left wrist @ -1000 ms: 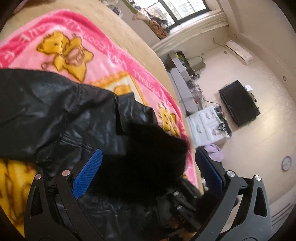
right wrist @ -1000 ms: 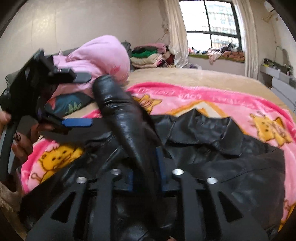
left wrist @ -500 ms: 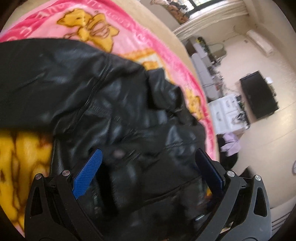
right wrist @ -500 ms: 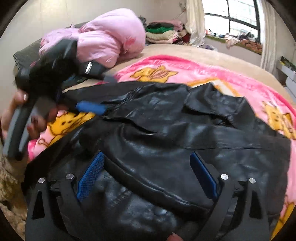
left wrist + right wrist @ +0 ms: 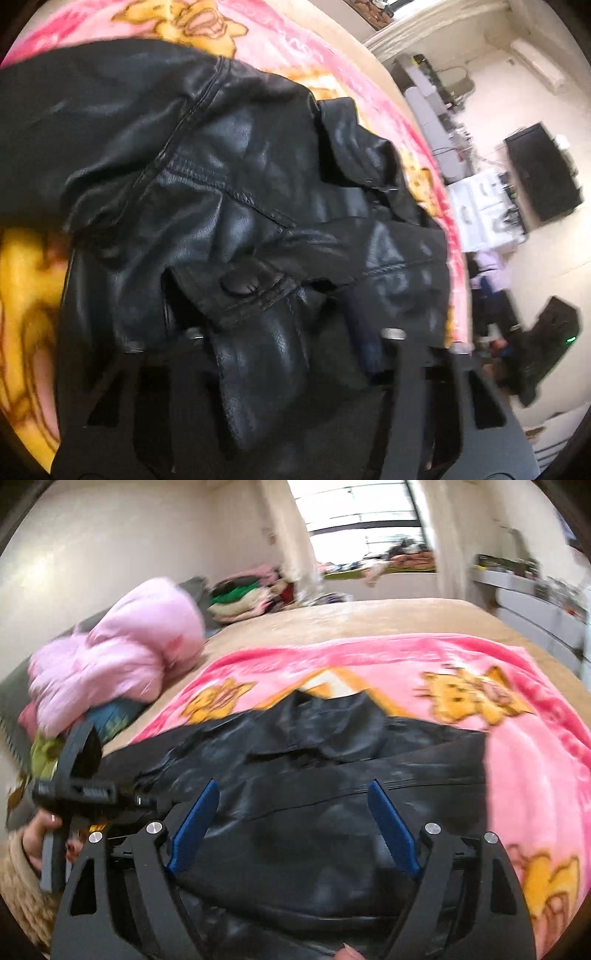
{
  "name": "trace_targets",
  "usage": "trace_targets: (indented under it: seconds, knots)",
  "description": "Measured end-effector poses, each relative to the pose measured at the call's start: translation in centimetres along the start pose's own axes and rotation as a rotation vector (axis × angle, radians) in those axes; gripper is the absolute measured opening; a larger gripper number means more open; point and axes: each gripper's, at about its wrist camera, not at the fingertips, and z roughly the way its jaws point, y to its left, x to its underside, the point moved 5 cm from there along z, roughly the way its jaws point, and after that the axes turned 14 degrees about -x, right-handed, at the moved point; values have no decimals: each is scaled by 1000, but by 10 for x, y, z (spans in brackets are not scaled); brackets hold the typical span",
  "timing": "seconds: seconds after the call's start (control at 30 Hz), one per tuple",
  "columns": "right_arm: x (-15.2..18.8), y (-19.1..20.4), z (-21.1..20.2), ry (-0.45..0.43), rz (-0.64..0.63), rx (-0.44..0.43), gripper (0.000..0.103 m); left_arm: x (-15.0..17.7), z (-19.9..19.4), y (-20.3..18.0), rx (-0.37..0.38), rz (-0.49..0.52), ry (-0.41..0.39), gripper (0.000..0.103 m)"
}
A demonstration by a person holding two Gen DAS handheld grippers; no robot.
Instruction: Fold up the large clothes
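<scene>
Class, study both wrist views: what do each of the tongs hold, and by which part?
Left tongs: shut on the black leather jacket, gripping its buttoned cuff. Right tongs: open, holding nothing.

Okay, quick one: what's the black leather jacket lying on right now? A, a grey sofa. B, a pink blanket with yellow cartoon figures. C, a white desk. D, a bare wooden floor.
B: the black leather jacket is spread over a pink blanket printed with yellow cartoon figures.

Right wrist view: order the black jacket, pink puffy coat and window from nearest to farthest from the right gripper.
1. black jacket, directly under the right gripper.
2. pink puffy coat, left, on the bed's far side.
3. window, back wall, beyond the bed.
</scene>
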Motion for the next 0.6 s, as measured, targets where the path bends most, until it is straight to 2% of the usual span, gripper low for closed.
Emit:
trace_targets:
  seconds: [0.07,0.13,0.23,0.27,0.37,0.4,0.47,0.53,0.6]
  knots:
    - [-5,-16,-13,-36,37,31,75,-3,-5,-11,-13,29,-28,9]
    - [-11,-33,-30,-88,79,59,68,-7,-27,-33,-9,105,-108,3]
    - [-18,-57,-52,-146,124,108,53,-7,-71,-69,98,195,-191,0]
    - [-19,-64,-57,-162,137,126,52,-6,-92,-85,125,248,-244,0]
    - [-20,-78,-64,-180,166,155,48,-6,-136,-104,94,365,-421,0]
    - [-19,-81,-62,-174,171,161,48,-9,-142,-102,79,373,-453,0]
    - [-18,-83,-55,-160,170,179,47,-18,-139,-90,55,361,-471,0]
    - [-19,-82,-45,-133,151,193,44,-25,-128,-74,-10,369,-490,0]
    - [-17,-80,-33,-101,135,199,43,-30,-111,-65,-43,367,-473,0]
